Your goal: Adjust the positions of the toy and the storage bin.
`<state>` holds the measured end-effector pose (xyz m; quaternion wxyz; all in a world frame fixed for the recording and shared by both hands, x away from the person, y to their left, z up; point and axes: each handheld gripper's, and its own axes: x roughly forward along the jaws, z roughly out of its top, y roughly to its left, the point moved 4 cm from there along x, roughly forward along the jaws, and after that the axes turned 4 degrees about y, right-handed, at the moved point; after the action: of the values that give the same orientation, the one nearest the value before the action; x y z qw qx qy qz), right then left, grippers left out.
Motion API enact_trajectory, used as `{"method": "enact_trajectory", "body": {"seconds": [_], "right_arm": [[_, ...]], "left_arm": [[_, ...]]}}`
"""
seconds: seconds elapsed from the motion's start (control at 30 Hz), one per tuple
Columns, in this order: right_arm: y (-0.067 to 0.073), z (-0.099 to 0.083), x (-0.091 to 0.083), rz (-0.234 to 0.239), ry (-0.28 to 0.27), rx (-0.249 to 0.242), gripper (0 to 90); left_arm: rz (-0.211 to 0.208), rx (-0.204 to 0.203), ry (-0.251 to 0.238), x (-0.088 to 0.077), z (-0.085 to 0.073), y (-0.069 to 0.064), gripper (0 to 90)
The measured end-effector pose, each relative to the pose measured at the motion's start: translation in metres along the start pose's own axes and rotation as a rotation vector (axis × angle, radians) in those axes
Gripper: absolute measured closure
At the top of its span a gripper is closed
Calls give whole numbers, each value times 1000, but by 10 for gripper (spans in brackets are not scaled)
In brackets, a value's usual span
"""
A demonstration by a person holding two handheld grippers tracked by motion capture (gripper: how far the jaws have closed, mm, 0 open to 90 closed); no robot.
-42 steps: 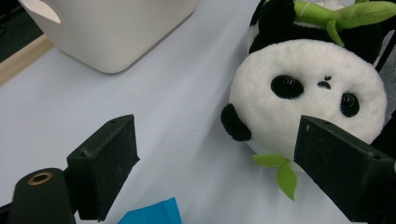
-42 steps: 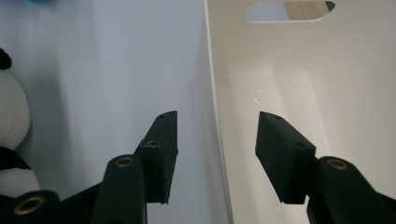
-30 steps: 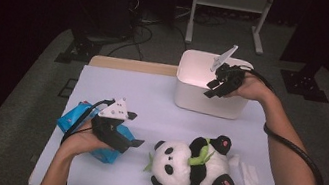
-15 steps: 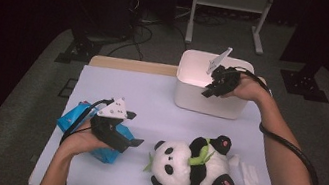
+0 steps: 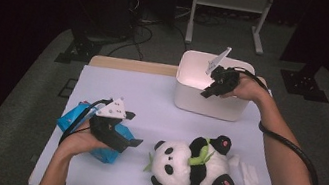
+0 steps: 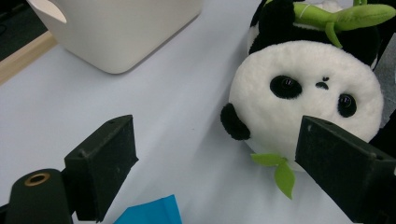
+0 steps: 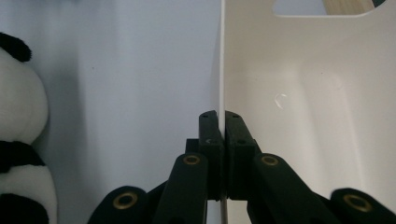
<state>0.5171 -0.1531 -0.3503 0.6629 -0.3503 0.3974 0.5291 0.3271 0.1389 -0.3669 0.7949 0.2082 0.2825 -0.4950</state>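
Pinching the near wall of the white bin (image 5: 212, 98), the right hand-held gripper (image 5: 209, 91) has just closed its jaws on that thin rim.

Seen from the right gripper view, the wall (image 7: 221, 70) runs edge-on between the two black pads, one inside the bin and one outside. The bin stands at the far side of the bench (image 5: 126, 96). Nearer the person, a plush panda (image 5: 191, 163) lies on its back, and the left hand-held gripper (image 5: 133, 130) rests wide open with nothing between its jaws, over a blue packet (image 5: 74, 118), its jaws facing the panda's head.
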Motion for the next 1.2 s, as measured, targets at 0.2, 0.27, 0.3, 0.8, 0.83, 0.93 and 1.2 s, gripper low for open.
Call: {"method": "enact_trajectory", "body": {"seconds": [0.2, 0.27, 0.3, 0.8, 0.83, 0.93, 1.2], "right_arm": [[13, 0, -1, 24, 2, -12, 871], [19, -1, -2, 27, 1, -18, 871], [22, -1, -2, 33, 0, -21, 871], [66, 4, 0, 54, -34, -67, 871], [68, 4, 0, 55, -35, -73, 871], [74, 6, 1, 62, -40, -81, 871], [85, 8, 1, 71, -41, -98, 871]], "left_arm": [[-13, 7, 6, 2, -1, -3, 112], [-15, 8, 15, 4, -1, -4, 110], [-17, 11, 19, 5, -1, -5, 110], [-25, 20, 38, 11, 0, -11, 107], [-25, 20, 39, 12, 0, -11, 107], [-32, 18, 36, 12, 0, -11, 107], [-30, 19, 34, 11, 1, -12, 107]]}}
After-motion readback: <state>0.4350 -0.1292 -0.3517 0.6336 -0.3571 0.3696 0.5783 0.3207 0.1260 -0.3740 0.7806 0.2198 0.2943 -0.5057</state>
